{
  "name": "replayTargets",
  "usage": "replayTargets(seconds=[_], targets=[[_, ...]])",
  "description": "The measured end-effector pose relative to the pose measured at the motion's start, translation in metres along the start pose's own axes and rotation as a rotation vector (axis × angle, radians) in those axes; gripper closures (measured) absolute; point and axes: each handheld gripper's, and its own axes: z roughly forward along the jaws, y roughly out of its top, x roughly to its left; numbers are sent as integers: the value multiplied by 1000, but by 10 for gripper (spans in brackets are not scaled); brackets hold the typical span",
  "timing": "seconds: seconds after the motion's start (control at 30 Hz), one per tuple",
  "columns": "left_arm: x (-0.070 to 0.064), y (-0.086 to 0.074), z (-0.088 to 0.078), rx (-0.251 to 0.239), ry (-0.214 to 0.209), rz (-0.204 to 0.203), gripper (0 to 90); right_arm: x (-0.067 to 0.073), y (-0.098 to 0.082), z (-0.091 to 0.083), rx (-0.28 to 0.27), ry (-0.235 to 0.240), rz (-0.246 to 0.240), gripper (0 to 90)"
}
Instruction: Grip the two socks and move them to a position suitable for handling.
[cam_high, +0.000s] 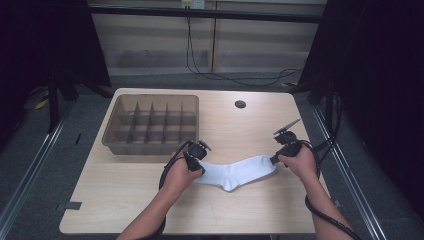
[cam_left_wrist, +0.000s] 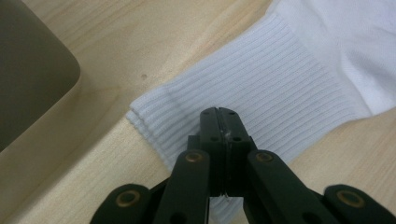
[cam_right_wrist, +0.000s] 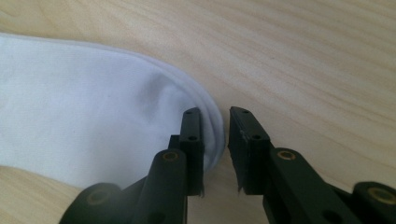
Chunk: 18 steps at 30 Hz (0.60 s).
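A white sock (cam_high: 235, 172) lies flat on the wooden table (cam_high: 150, 205), bent at the heel. My left gripper (cam_high: 199, 167) is at its ribbed cuff end. In the left gripper view the jaws (cam_left_wrist: 223, 114) are closed together with their tips down on the cuff (cam_left_wrist: 280, 70); I cannot tell whether any fabric is pinched. My right gripper (cam_high: 274, 161) is at the toe end. In the right gripper view its jaws (cam_right_wrist: 215, 114) stand a little apart, with the rounded toe edge of the sock (cam_right_wrist: 70, 116) in the gap and no pad pressing on it.
A brown tray (cam_high: 112, 135) with several divided compartments stands at the back left of the table, and its rounded corner (cam_left_wrist: 28, 70) is near the cuff. A small round hole (cam_high: 240, 104) is at the table's back. Cables trail from both grippers.
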Motion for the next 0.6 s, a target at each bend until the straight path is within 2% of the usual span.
replayTargets(seconds=[0.03,0.1,0.27,0.6], targets=[[0,0,0,-5,1,0,897,-1,0,-1,-7,15,2,866],[0,0,0,-4,0,1,896,-1,0,-1,-11,13,2,876],[0,0,0,2,5,9,897,-1,0,-7,-20,21,2,885],[1,-1,0,-3,-5,-4,898,4,2,-12,-17,14,-5,877]])
